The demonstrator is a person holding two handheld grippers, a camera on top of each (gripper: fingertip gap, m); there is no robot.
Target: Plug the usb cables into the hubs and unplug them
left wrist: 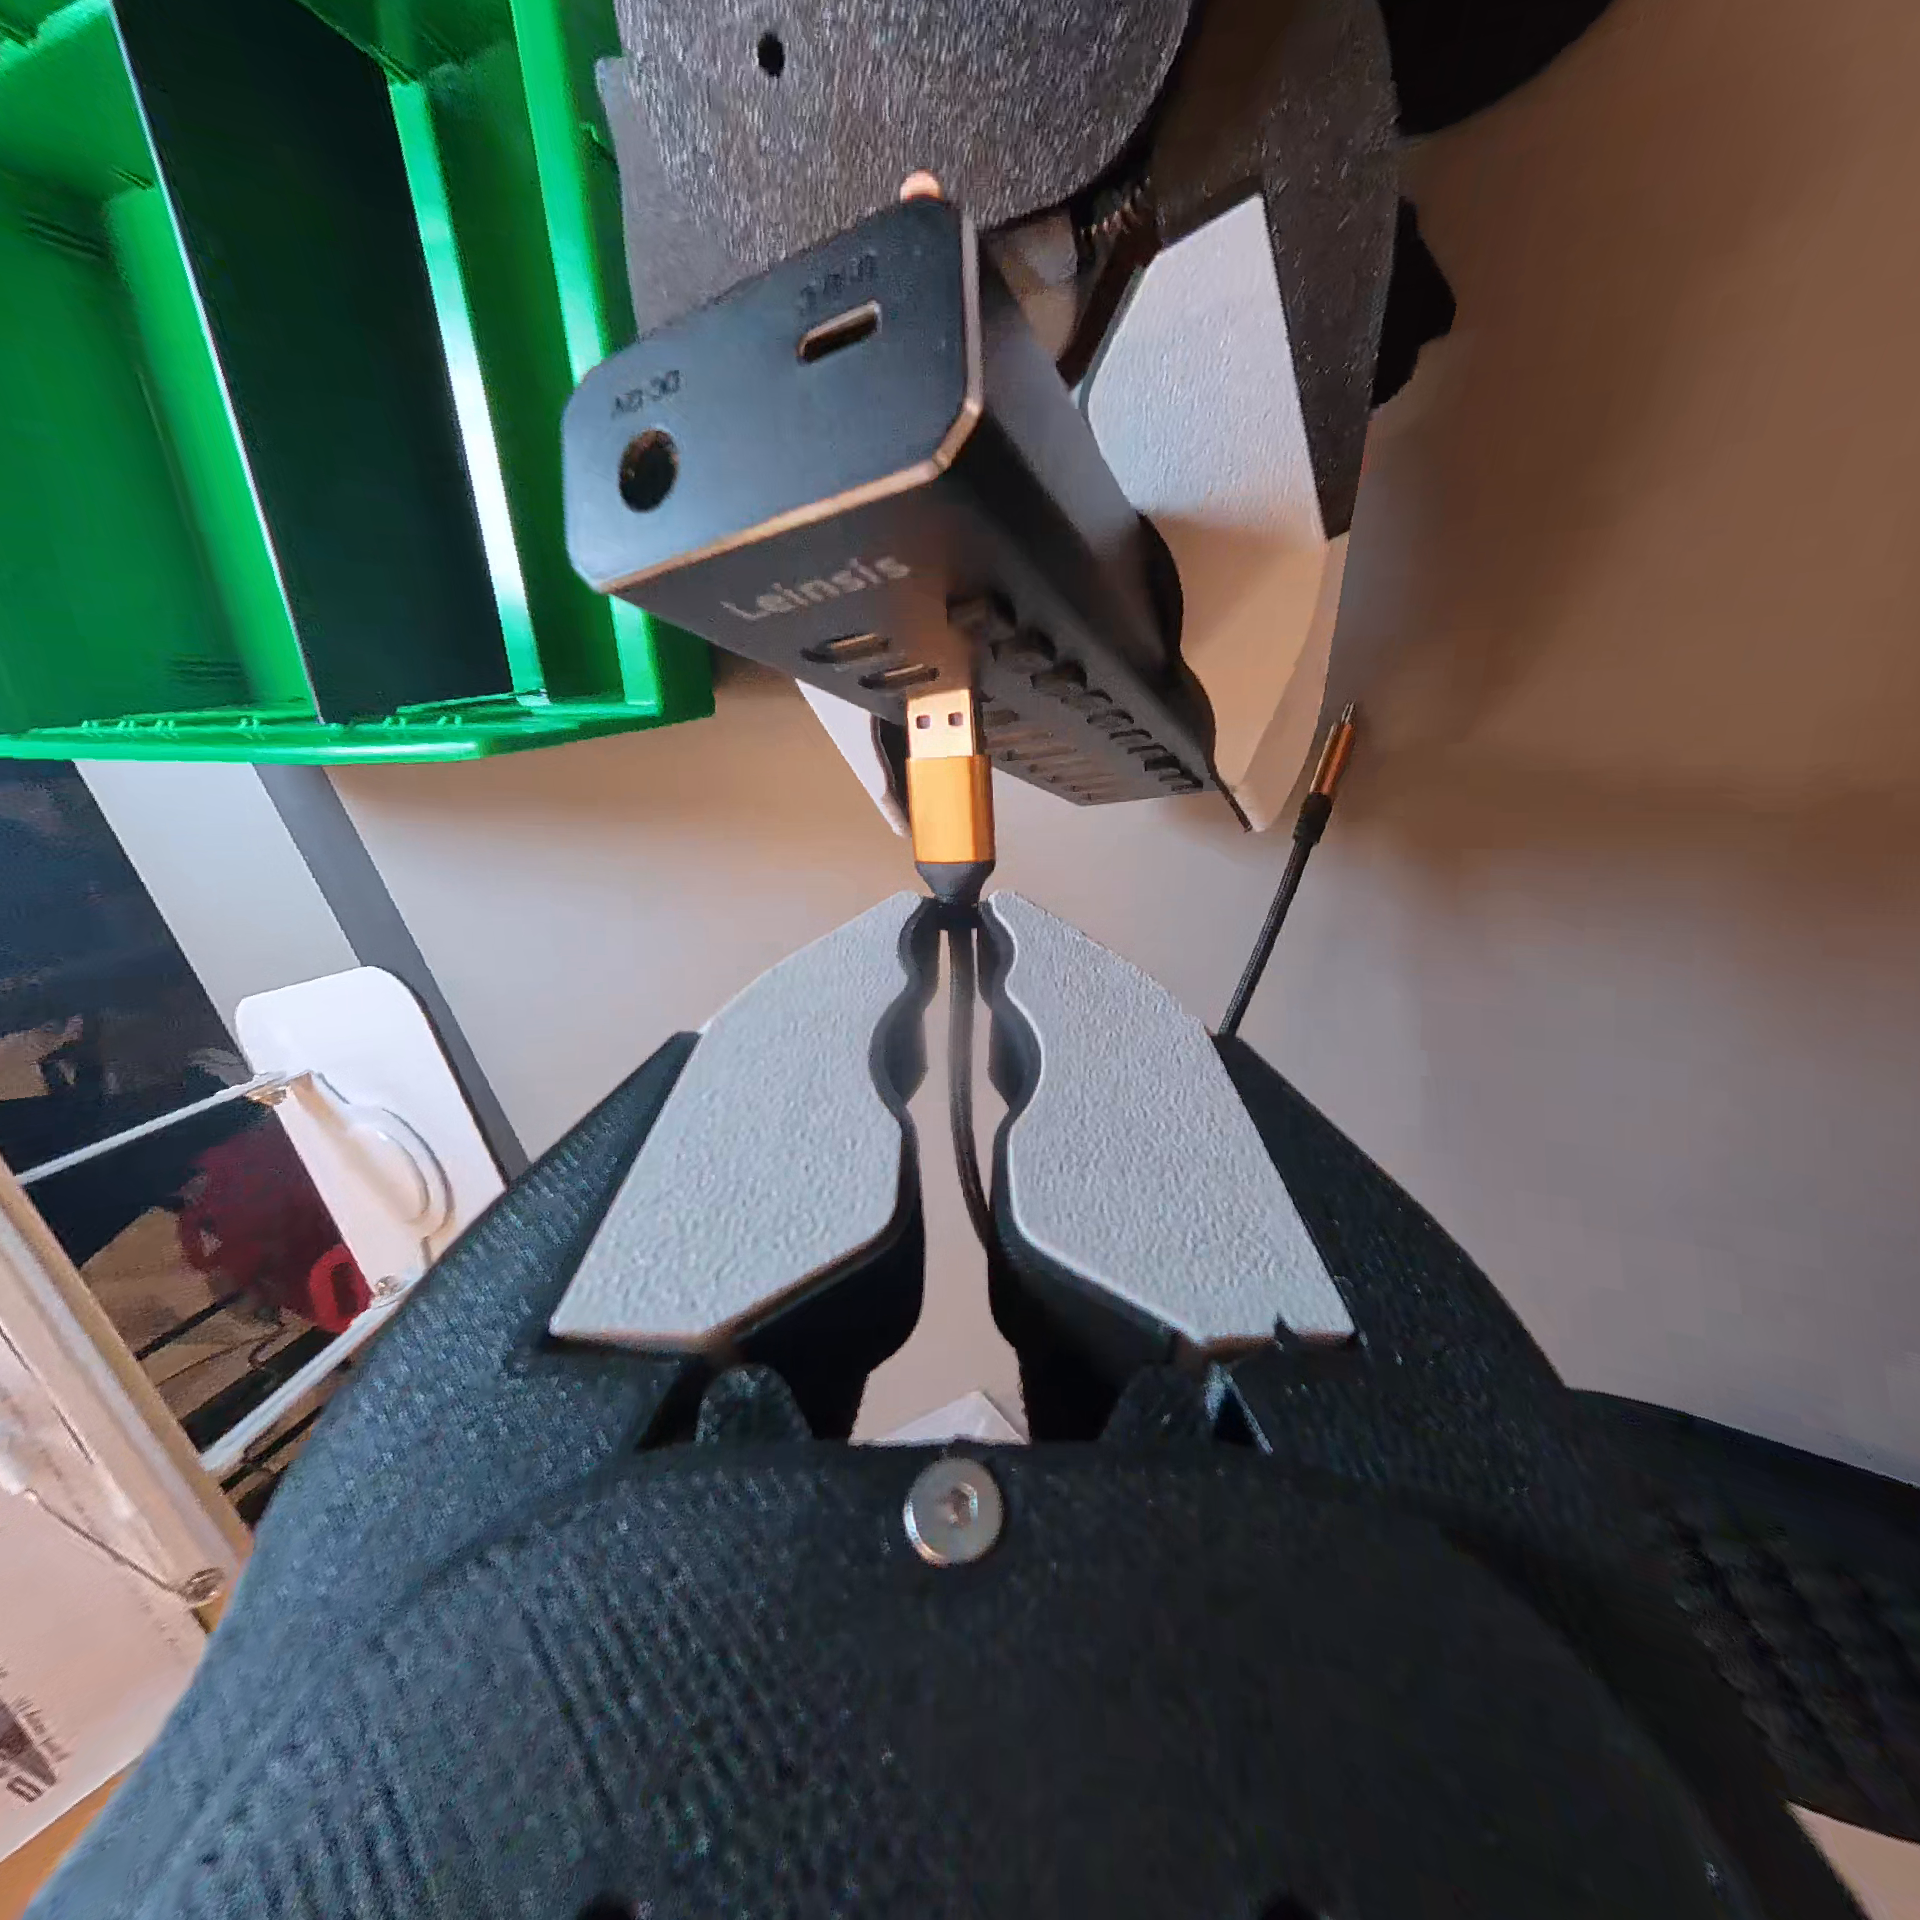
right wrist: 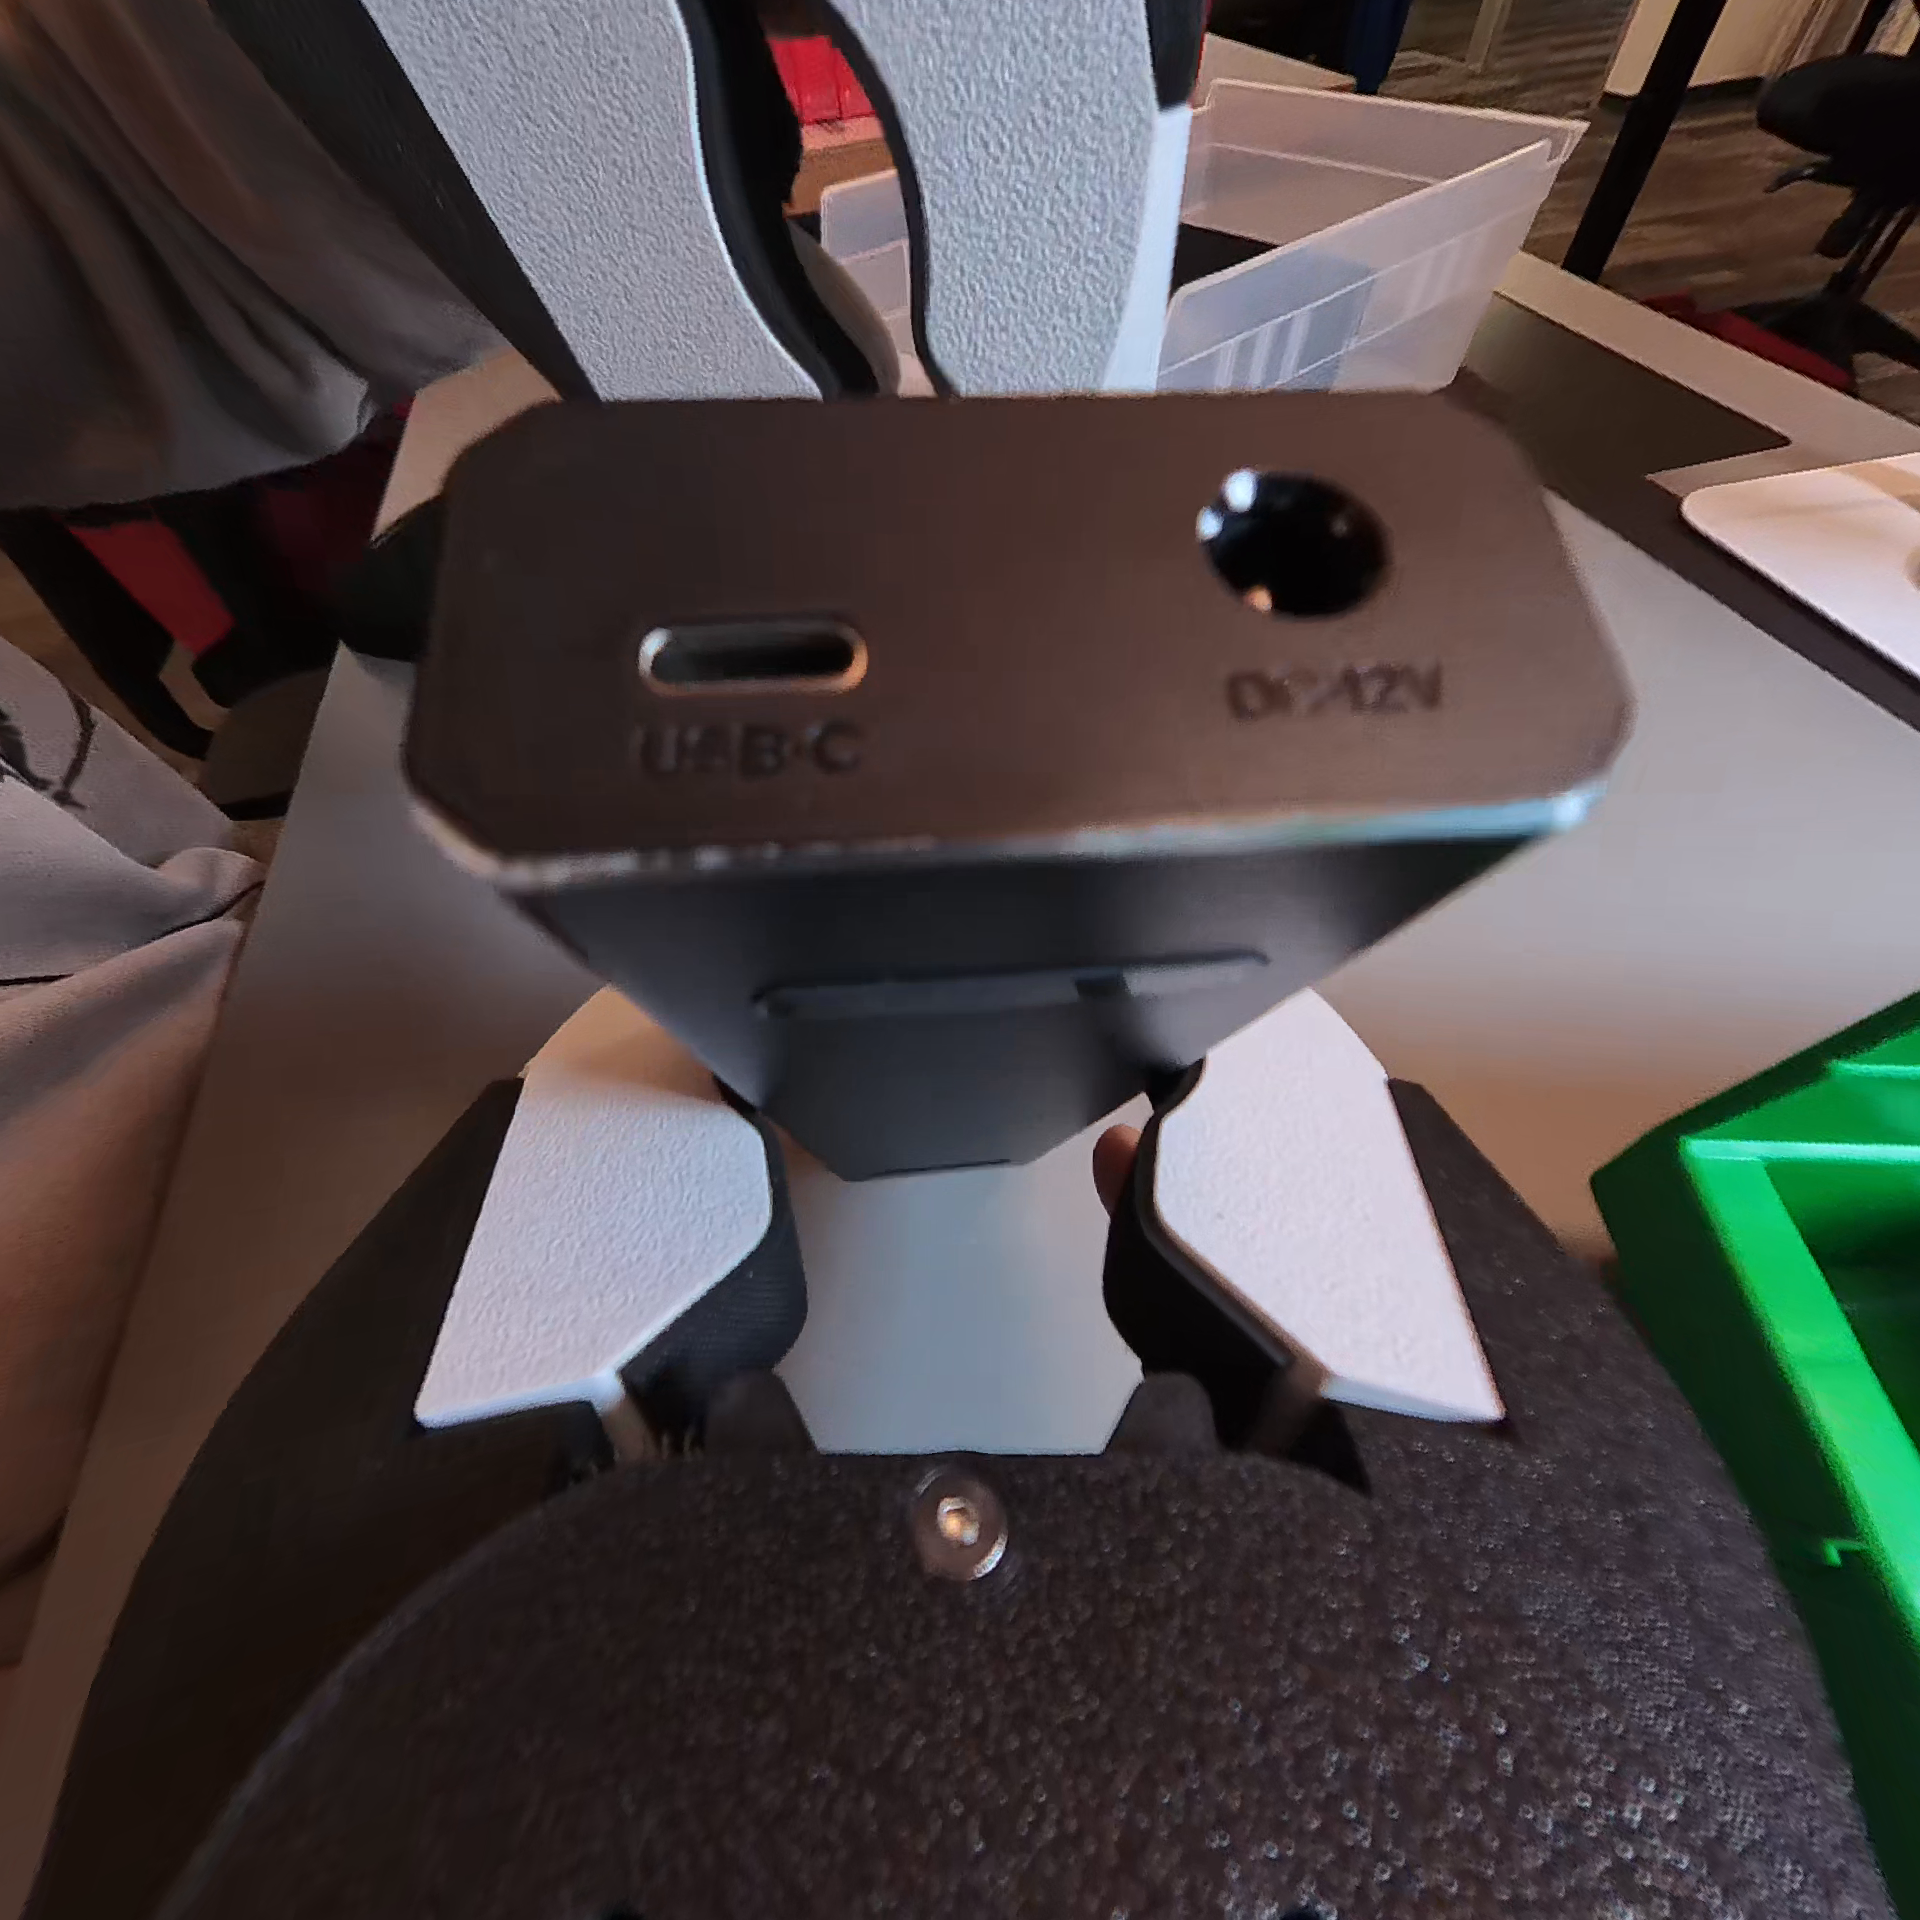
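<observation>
- Left gripper (left wrist: 951, 902): tongs pinched together on the black cable (left wrist: 961, 1091) just behind the orange USB plug (left wrist: 948, 795); the cable runs back between the grey pads (left wrist: 769, 1132).
- Plug's metal tip sits at the port row on the long face of the dark hub (left wrist: 831, 488). Most of the metal shell is still showing; cannot tell whether it has entered a slot.
- Right gripper (right wrist: 961, 1132): jaws clamped on the hub's (right wrist: 997, 665) body, one grey pad on each side. The hub is held up off the table, end face toward the right wrist camera.
- That end face carries an oval port (right wrist: 753, 658) and a round socket (right wrist: 1294, 545).
- Seen from the right wrist, the left gripper's pads stand just behind the hub and hide the plug.
- Green divided bin (left wrist: 312, 416) close on the left in the left wrist view, clear of the plug.
- A second orange-tipped cable end (left wrist: 1330, 764) lies on the pale table (left wrist: 1610, 935), beside the right gripper's pad.
- Clear plastic bin (right wrist: 1371, 229) well behind the hub; grey clothing (right wrist: 156, 312) of a person at the left edge.
</observation>
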